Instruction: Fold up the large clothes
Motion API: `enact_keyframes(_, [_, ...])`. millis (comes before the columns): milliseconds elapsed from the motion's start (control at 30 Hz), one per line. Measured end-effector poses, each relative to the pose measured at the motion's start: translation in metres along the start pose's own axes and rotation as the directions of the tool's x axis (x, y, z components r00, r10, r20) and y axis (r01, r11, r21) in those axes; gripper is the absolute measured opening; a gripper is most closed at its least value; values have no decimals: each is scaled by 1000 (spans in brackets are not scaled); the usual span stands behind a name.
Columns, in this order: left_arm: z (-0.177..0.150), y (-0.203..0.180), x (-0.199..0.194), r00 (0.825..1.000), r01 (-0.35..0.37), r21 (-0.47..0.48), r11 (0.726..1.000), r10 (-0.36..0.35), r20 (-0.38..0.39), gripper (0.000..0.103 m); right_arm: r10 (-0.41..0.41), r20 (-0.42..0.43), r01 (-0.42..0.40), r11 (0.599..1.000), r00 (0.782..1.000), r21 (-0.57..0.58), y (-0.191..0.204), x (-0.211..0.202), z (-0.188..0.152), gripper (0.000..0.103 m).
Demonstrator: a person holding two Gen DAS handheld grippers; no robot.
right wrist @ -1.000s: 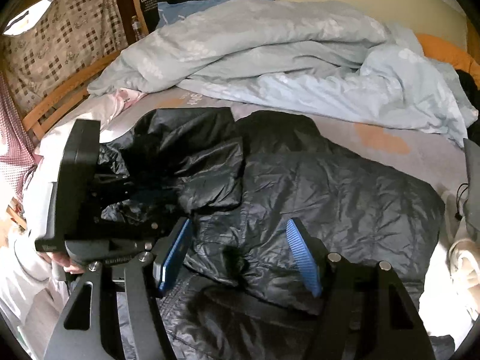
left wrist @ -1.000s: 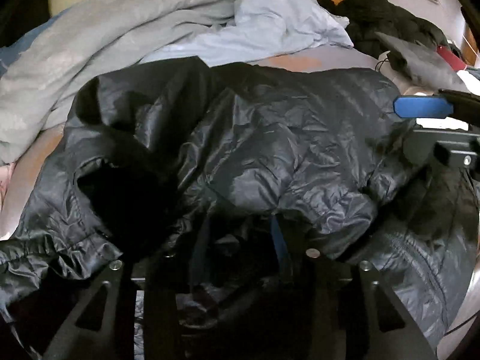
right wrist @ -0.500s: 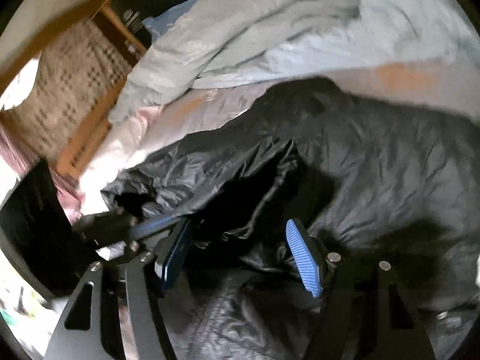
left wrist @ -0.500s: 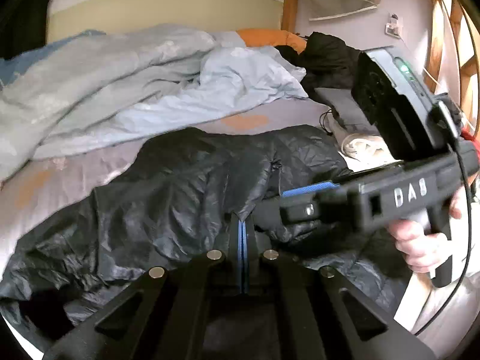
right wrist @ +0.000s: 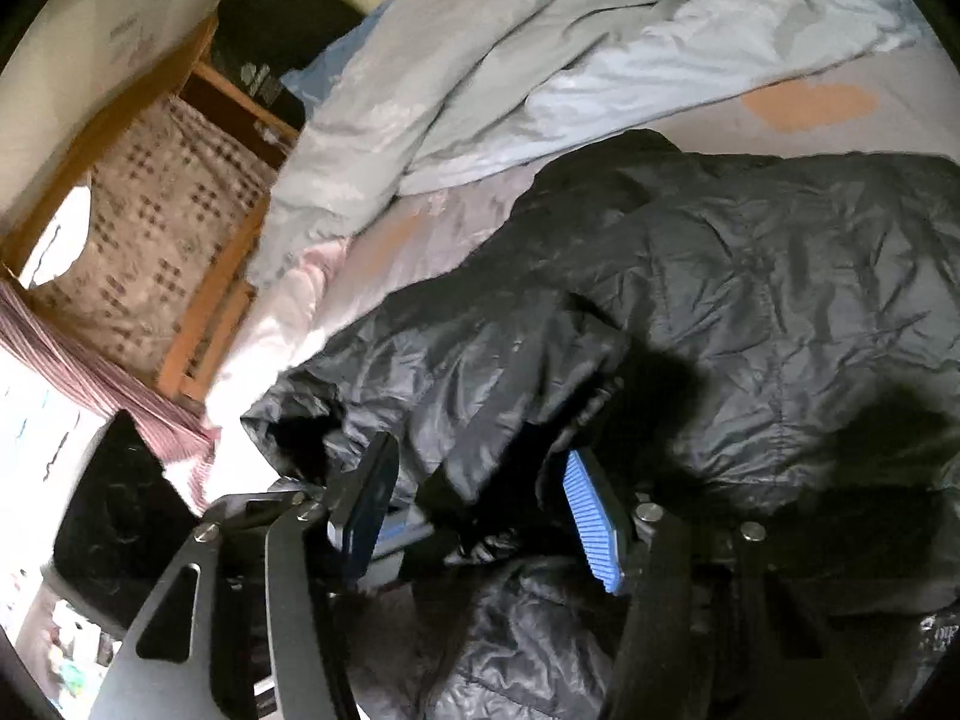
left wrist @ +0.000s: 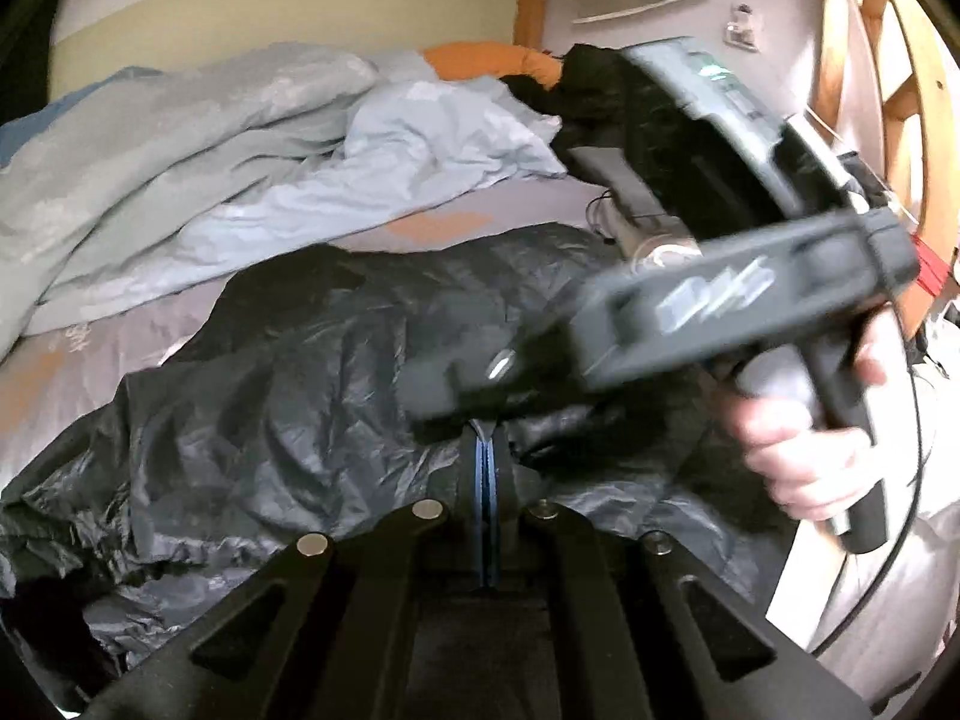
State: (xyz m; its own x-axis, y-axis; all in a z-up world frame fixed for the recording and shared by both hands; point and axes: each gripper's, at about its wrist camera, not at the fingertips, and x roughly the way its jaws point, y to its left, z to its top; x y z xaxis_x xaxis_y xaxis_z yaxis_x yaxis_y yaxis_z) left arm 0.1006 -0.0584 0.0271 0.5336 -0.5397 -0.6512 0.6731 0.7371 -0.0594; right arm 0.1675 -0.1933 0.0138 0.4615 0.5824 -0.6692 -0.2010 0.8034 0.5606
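Left wrist view: the left gripper (left wrist: 486, 456) has its fingers pressed together, blue pads meeting in a thin line, at the near edge of the black puffer jacket (left wrist: 288, 396); whether a fold of the shiny fabric is pinched between the pads cannot be told, as the tips are partly hidden behind the other tool; the jacket lies crumpled across the bed (left wrist: 90, 360), spreading from the lower left towards the middle right; the right gripper's body crosses the frame, blurred, its handle held in a hand (left wrist: 804, 450) at the right; a thin black cable runs down beside that hand; behind the jacket a rumpled light blue duvet (left wrist: 240, 144) is heaped along the far side of the bed, with an orange pillow (left wrist: 486, 57) and a dark garment past it.

Right wrist view: the right gripper (right wrist: 480, 498) has its fingers apart and closing; a bunched part of the jacket (right wrist: 750, 300) sits between them, the ribbed blue pad (right wrist: 591, 525) on the right not yet pressing the cloth as far as can be seen; the jacket's main body spreads up and to the right over the sheet; the duvet (right wrist: 510, 72) is piled beyond it; a wooden bed frame (right wrist: 222, 276) with checked fabric behind it stands at the left.
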Motion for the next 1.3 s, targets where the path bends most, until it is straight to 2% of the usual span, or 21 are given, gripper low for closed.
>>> enact_keyframes(33, [0,-2,-1,1000,-4,9,1000,4,6,9,-63,-1,63,998,998,-23,3,3,-1,40])
enact_keyframes(67, [1,-2,-2,1000,-11,14,1000,11,5,17,-121,3,121,991,993,-53,6,7,-3,13])
enact_keyframes(100, [1,-2,-2,999,-40,19,999,40,2,35,-161,15,162,985,987,-67,6,9,-4,6])
enact_keyframes(167, [1,0,-4,994,-110,22,994,109,12,39,-247,84,254,963,965,-95,7,5,-5,5])
enact_keyframes(267, [1,12,-10,985,-172,-6,985,172,21,39,-382,165,404,905,909,-131,6,-6,4,5])
enact_keyframes(333, [4,22,-20,973,-228,-30,973,229,43,40,-476,216,509,850,852,-136,4,-17,13,5])
enact_keyframes(500, [10,60,-59,936,-331,-128,935,342,79,49,-581,242,615,783,777,-97,-17,-46,36,5])
enact_keyframes(533, [10,70,-66,921,-371,-143,917,383,66,51,-599,246,632,770,762,-84,-23,-53,39,5])
enact_keyframes(633, [5,98,-72,840,-539,-131,832,543,-5,51,-655,244,684,727,716,-57,-34,-68,44,5])
enact_keyframes(700, [0,125,-69,813,-582,-182,793,574,-96,51,-674,236,700,714,700,-35,-44,-81,46,5])
enact_keyframes(733, [-3,138,-66,813,-582,-221,783,562,-151,51,-674,232,697,717,701,-22,-49,-88,46,5])
enact_keyframes(833, [-16,166,-53,837,-544,-322,775,476,-271,51,-670,209,685,729,712,4,-61,-97,45,5])
enact_keyframes(933, [-26,176,-37,872,-474,-364,802,372,-318,51,-664,169,673,740,729,4,-71,-95,44,6])
enact_keyframes(967, [-31,179,-31,875,-462,-382,800,343,-341,51,-665,162,673,739,729,6,-71,-94,43,12])
enact_keyframes(1000, [-35,180,-26,851,-500,-366,785,369,-373,51,-672,172,681,733,720,13,-71,-95,41,16])
enact_keyframes(1033, [-39,178,-20,824,-540,-327,775,408,-393,51,-678,199,688,725,708,19,-69,-98,39,27])
enact_keyframes(1100, [-42,176,-11,765,-615,-230,755,499,-408,53,-675,255,696,718,692,12,-62,-103,35,60])
enact_keyframes(1133, [-44,178,-8,751,-632,-223,742,517,-410,53,-669,281,697,717,688,1,-58,-105,34,61])
enact_keyframes(1167, [-46,182,-7,759,-628,-257,734,507,-409,53,-658,296,692,722,692,-11,-54,-106,33,61])
enact_keyframes(1233, [-54,196,-8,789,-600,-364,712,453,-416,53,-606,296,644,764,738,-39,-51,-107,33,61])
enact_keyframes(1300, [-59,206,-8,798,-591,-417,691,424,-428,53,-506,232,532,844,831,-62,-55,-99,35,61])
